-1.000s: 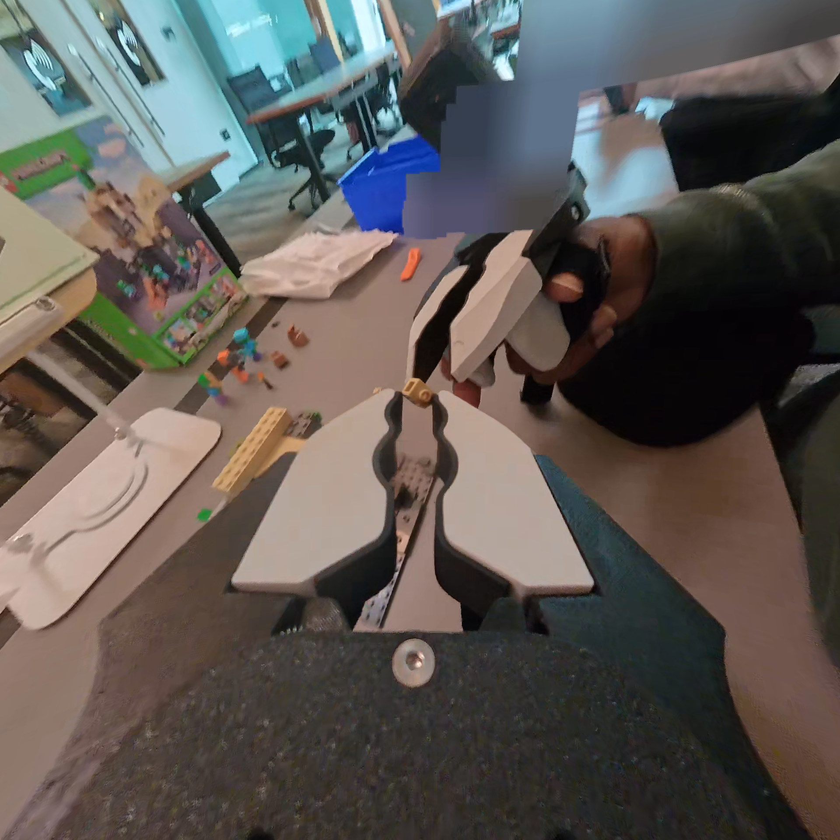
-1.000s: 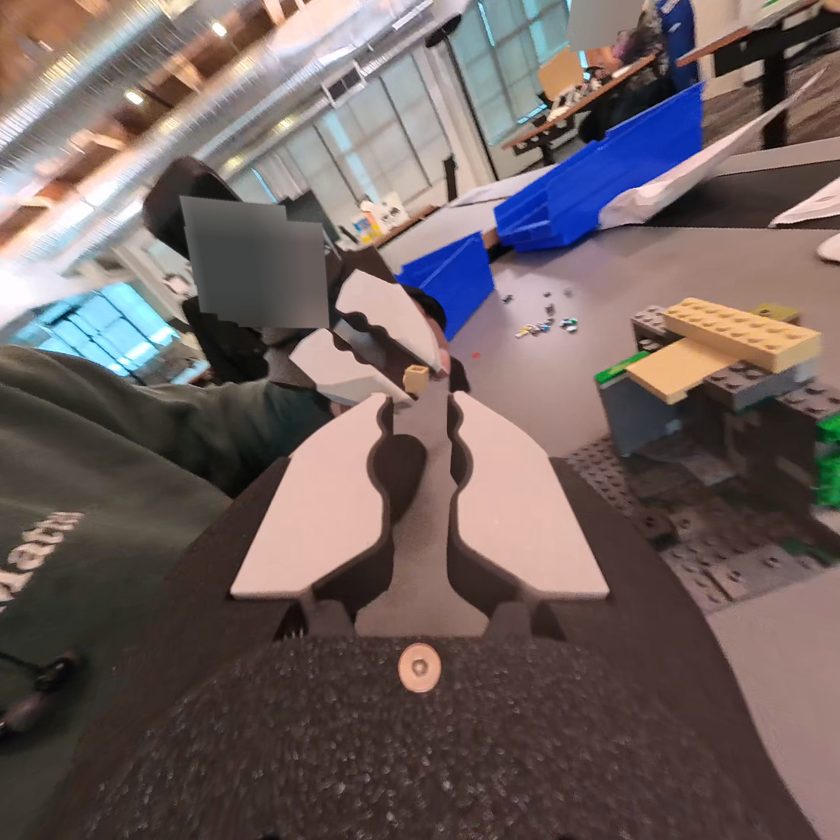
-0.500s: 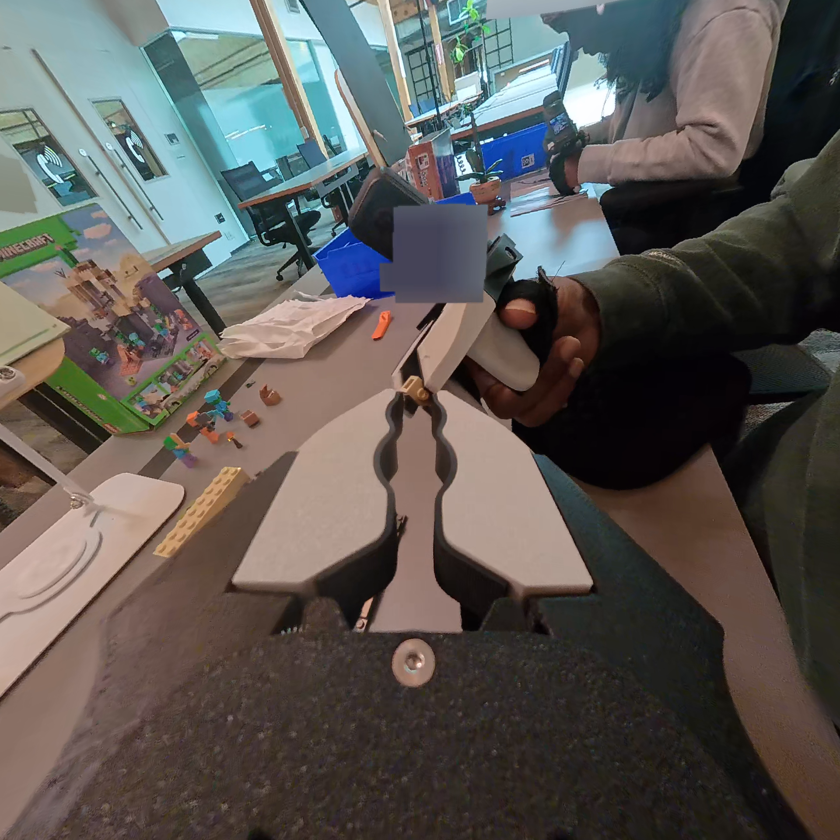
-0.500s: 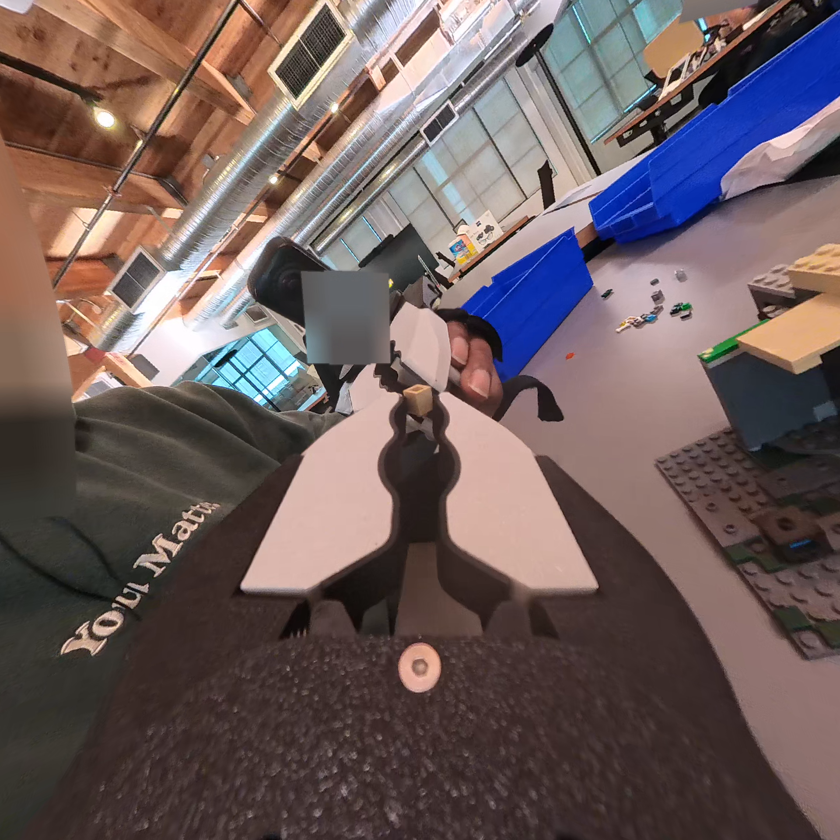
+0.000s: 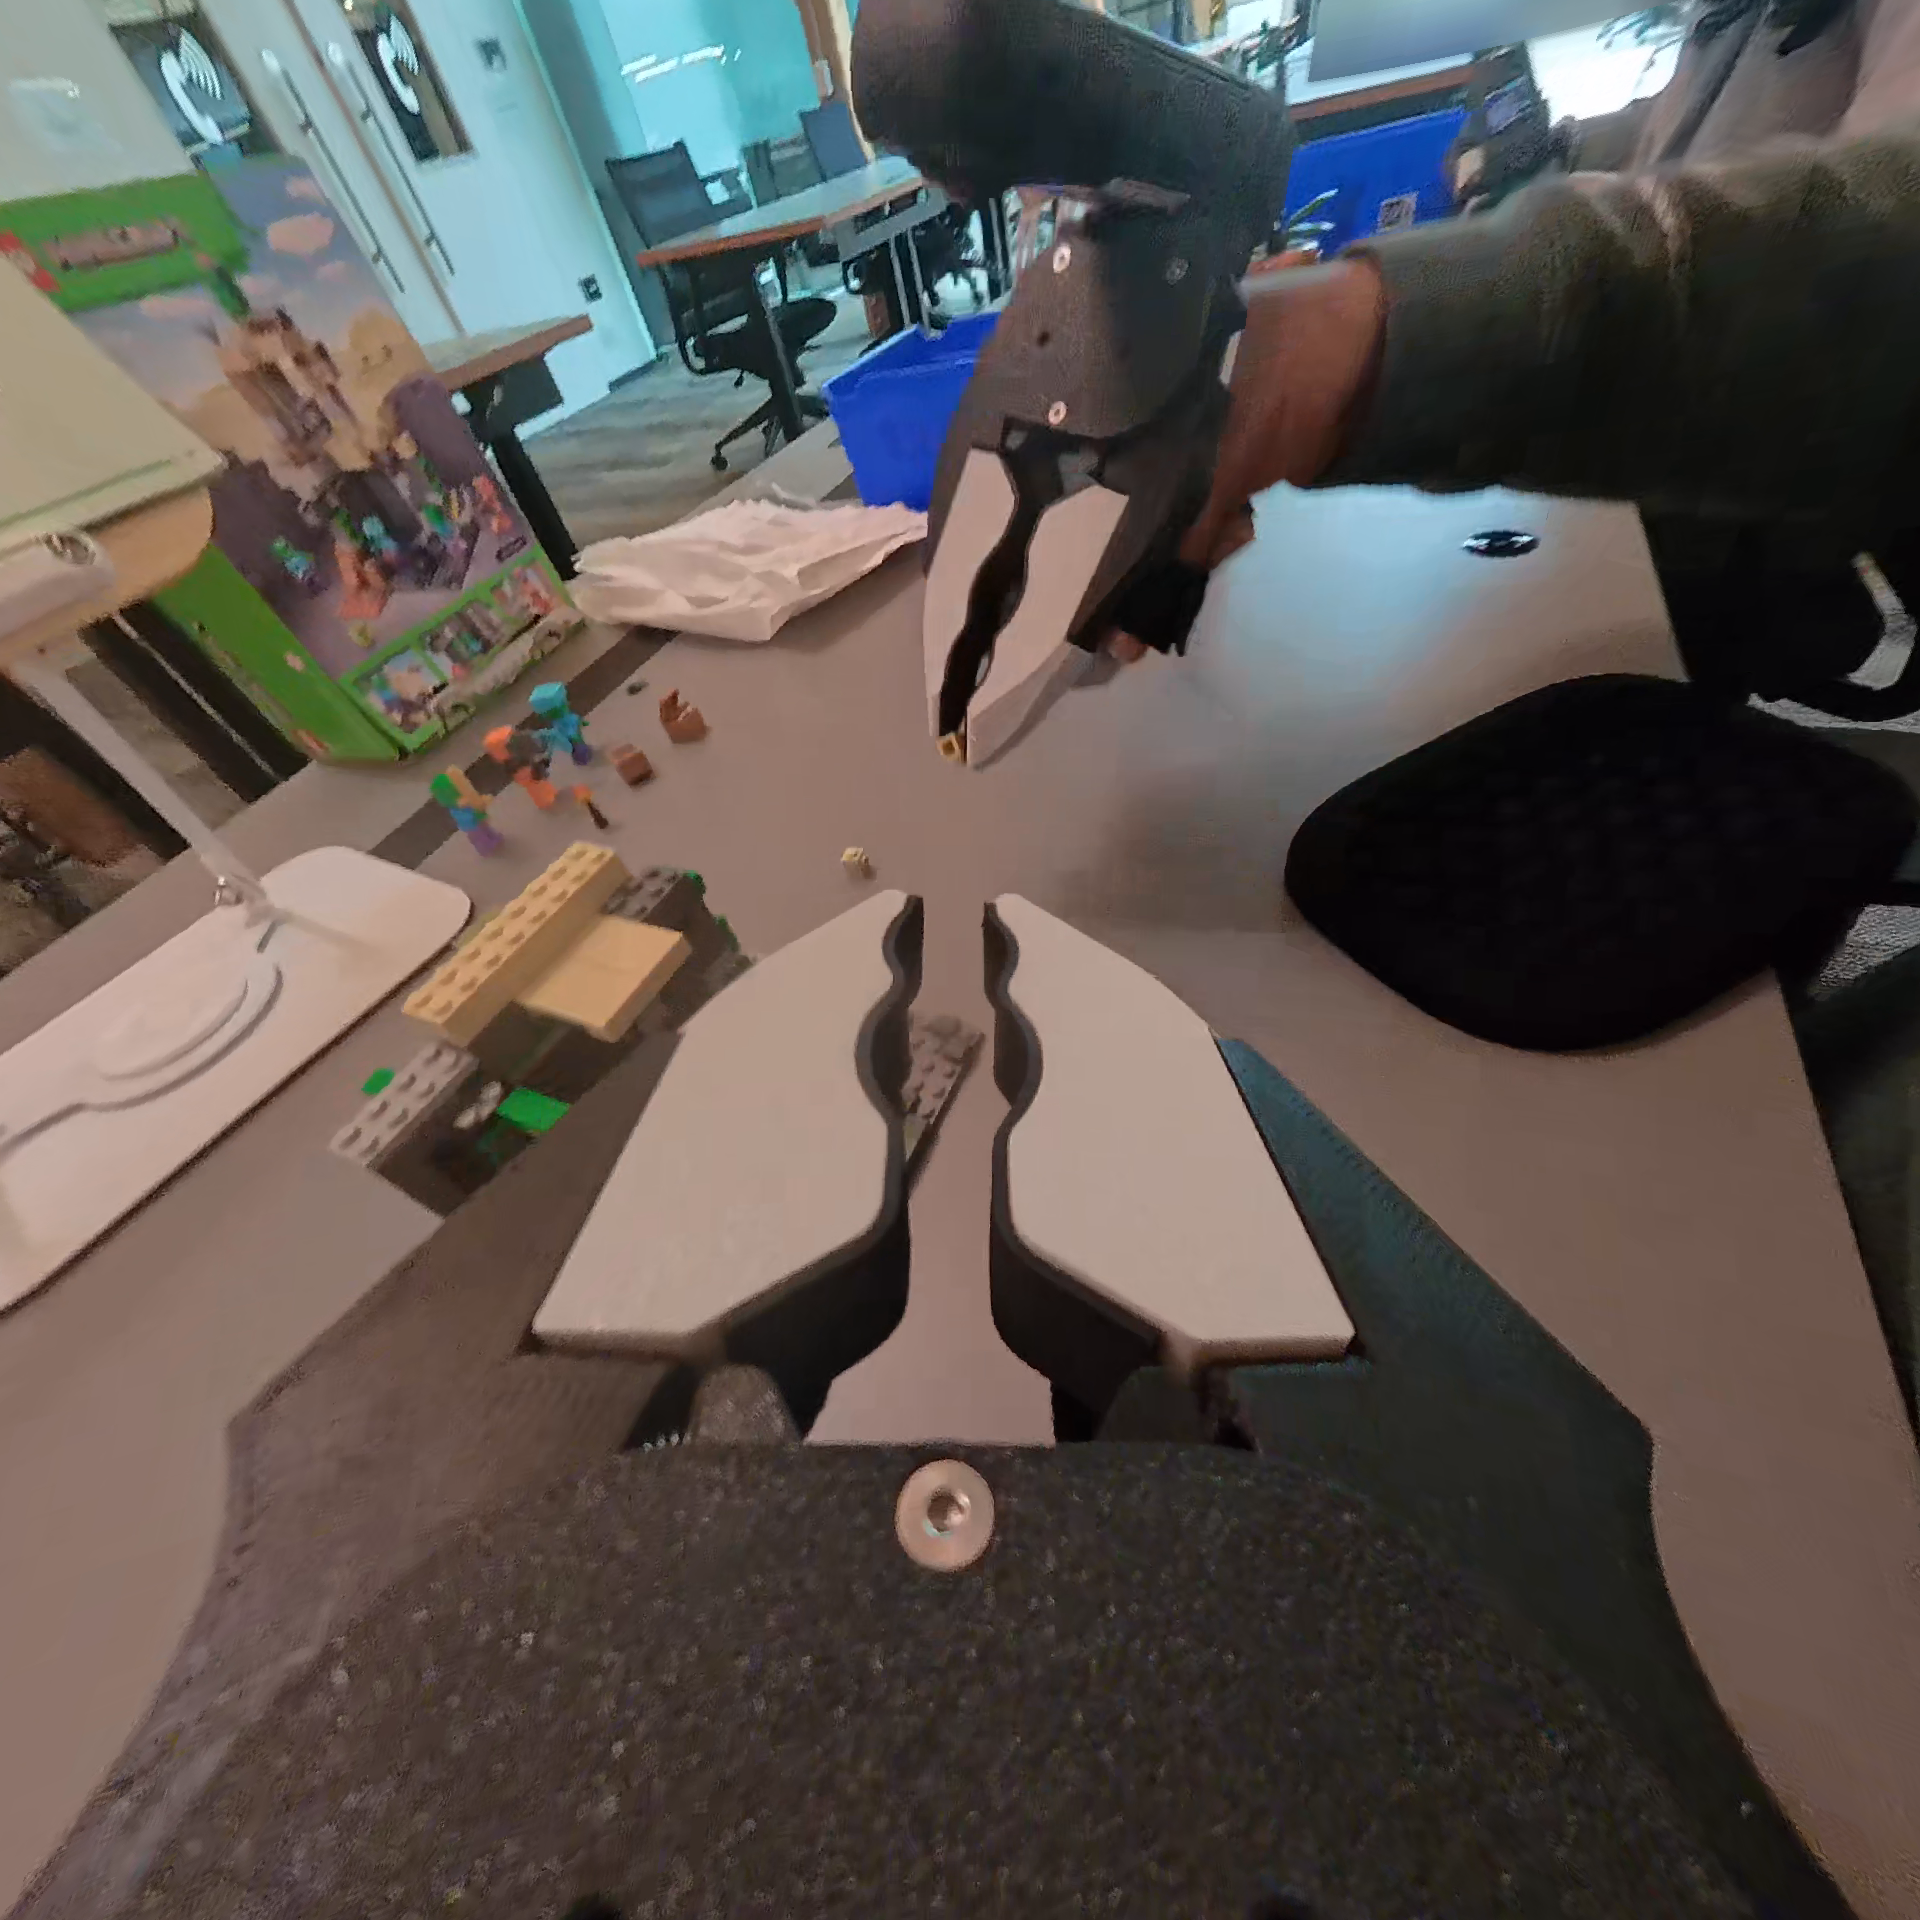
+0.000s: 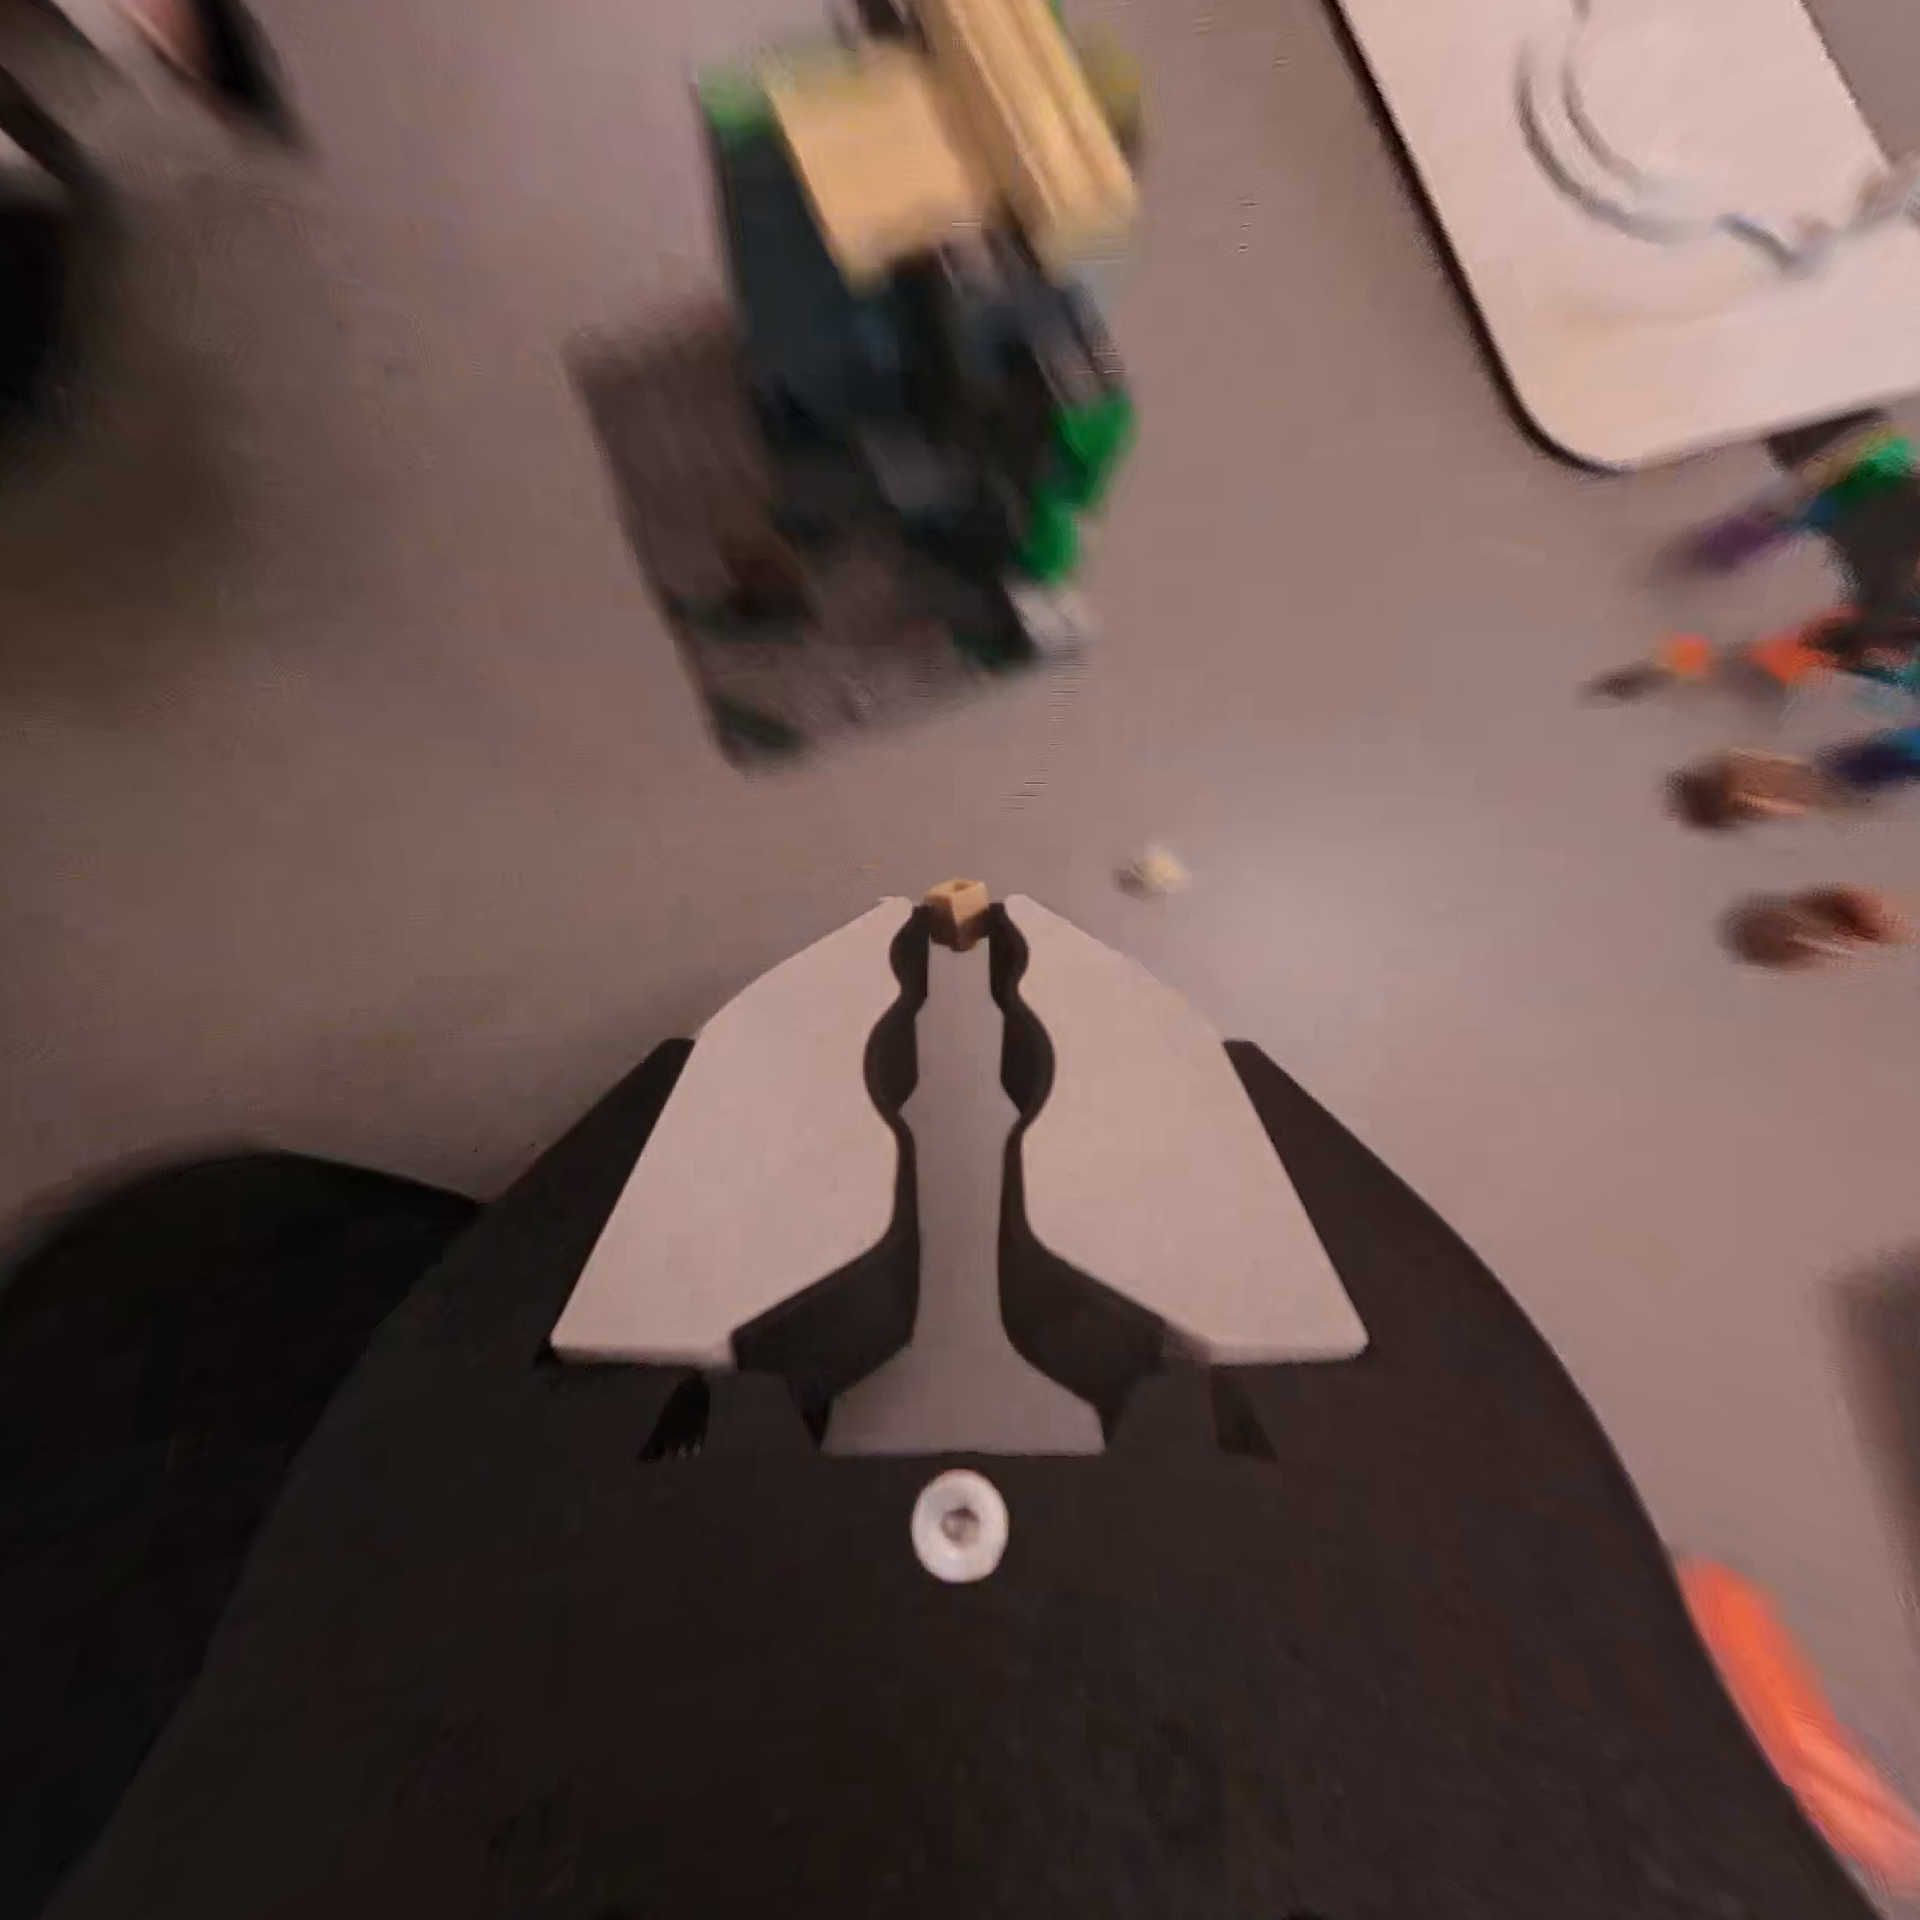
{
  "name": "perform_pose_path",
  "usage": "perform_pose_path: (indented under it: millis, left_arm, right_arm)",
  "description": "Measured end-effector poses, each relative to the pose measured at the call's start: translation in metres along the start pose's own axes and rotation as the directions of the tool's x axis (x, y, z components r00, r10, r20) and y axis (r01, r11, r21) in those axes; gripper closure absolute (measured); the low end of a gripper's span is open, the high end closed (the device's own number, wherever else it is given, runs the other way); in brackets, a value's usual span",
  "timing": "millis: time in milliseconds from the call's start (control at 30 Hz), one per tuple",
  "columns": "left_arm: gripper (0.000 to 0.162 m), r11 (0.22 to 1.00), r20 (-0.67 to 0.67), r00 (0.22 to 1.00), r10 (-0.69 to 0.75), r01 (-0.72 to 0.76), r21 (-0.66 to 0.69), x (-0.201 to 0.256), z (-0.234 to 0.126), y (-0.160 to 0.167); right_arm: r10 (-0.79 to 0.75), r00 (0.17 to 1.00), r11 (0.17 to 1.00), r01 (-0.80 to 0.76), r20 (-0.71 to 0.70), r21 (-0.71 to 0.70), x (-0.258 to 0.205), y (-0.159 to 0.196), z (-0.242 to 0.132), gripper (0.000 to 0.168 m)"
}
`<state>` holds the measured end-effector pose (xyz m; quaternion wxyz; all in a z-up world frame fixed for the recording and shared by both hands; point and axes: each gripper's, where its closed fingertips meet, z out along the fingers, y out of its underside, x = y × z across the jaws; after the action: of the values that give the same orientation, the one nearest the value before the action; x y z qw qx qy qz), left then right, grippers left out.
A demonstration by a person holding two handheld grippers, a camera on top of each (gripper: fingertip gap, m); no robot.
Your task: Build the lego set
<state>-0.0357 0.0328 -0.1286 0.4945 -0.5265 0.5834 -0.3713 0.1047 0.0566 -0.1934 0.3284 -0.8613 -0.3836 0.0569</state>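
The small tan brick [image 6: 956, 925] is pinched at the tips of my right gripper [image 6: 954, 914], which points down at the grey table. In the left wrist view, the right gripper [image 5: 956, 740] hangs tip-down above the table with the brick [image 5: 950, 744] in it. My left gripper [image 5: 951, 904] is empty, its jaws a narrow gap apart, low over the table. The partly built lego model [image 5: 551, 987] with tan plates on top stands left of it, and is blurred in the right wrist view [image 6: 894, 416]. A second tiny tan piece [image 5: 855, 860] lies loose on the table.
Minifigures [image 5: 520, 758] and brown pieces [image 5: 681, 717] lie beyond the model. A white stand base [image 5: 187, 997] is at the left, the set's box [image 5: 343, 520] and a white bag [image 5: 748, 566] behind. A black cushion [image 5: 1600, 852] lies at the right. An orange tool [image 6: 1787, 1714] lies near the right gripper. About 15 centimetres separates my left fingertips from my right.
The tan brick has passed from my left gripper to my right. The right gripper has pulled away with it and swung to point down over the table. The left gripper is now empty.
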Motion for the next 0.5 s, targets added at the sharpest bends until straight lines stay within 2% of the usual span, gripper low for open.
perform_pose_path:
  millis: [67, 167, 333, 400, 500]
  left_arm:
    - [0.153, 0.999, 0.019, 0.999, -0.026, 0.026, -0.032, -0.005, 0.003, 0.011]
    - [0.154, 0.995, 0.042, 0.998, -0.055, 0.058, -0.084, -0.010, 0.009, 0.027]
    - [0.154, 0.987, 0.074, 0.995, -0.064, 0.075, -0.145, -0.017, 0.012, 0.047]
    - [0.154, 0.984, 0.085, 0.994, -0.066, 0.078, -0.157, -0.019, 0.012, 0.052]
    - [0.155, 0.984, 0.096, 0.993, -0.069, 0.084, -0.158, -0.022, 0.011, 0.055]
  right_arm:
    - [-0.170, 0.981, 0.968, 0.148, -0.094, -0.201, 0.031, 0.025, 0.006, 0.158]
    - [-0.351, 0.935, 0.866, 0.304, -0.050, -0.396, 0.050, 0.043, 0.015, 0.158]
    - [-0.517, 0.849, 0.667, 0.482, 0.114, -0.568, 0.060, 0.043, 0.031, 0.157]
    - [-0.530, 0.827, 0.592, 0.520, 0.189, -0.616, 0.061, 0.044, 0.034, 0.157]
    - [-0.543, 0.799, 0.528, 0.563, 0.257, -0.636, 0.059, 0.043, 0.044, 0.157]
